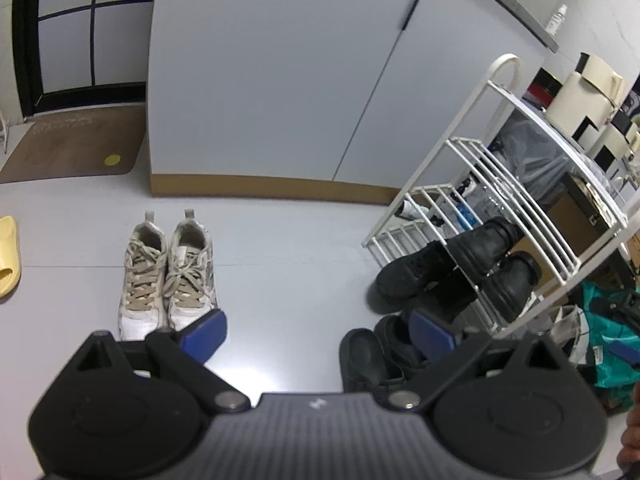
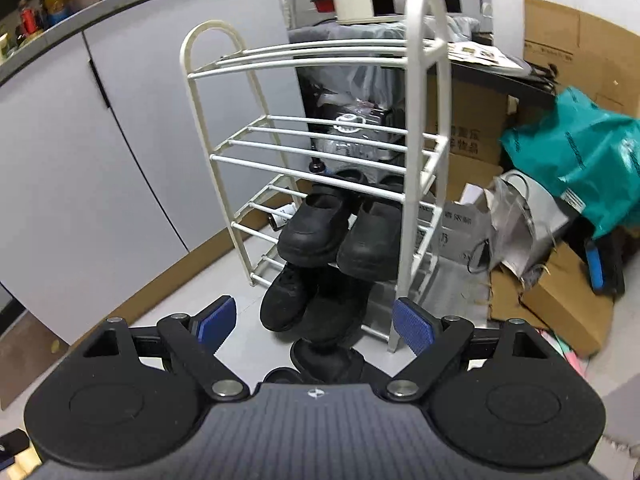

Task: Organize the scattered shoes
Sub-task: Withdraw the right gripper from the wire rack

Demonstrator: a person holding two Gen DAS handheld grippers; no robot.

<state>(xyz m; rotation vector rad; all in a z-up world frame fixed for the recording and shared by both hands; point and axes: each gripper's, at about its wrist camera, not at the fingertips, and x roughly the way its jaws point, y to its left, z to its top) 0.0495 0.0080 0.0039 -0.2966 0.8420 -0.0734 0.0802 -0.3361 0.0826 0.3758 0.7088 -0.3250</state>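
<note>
White sneakers point(image 1: 168, 276) stand paired, centre-left on the floor. Black shoes point(image 2: 340, 228) sit on the white rack's point(image 2: 420, 160) lower shelf; more black shoes point(image 2: 312, 308) lie below it. A yellow slipper point(image 1: 8, 256) lies far left.

Home entryway — doormat point(image 1: 72, 148), shoe rack point(image 2: 320, 140)

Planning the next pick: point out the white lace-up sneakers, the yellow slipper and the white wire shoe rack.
white lace-up sneakers point(image 1: 176, 276), left wrist view, laces.
yellow slipper point(image 1: 7, 256), left wrist view, upper.
white wire shoe rack point(image 2: 320, 138), right wrist view, middle shelf bar.
</note>
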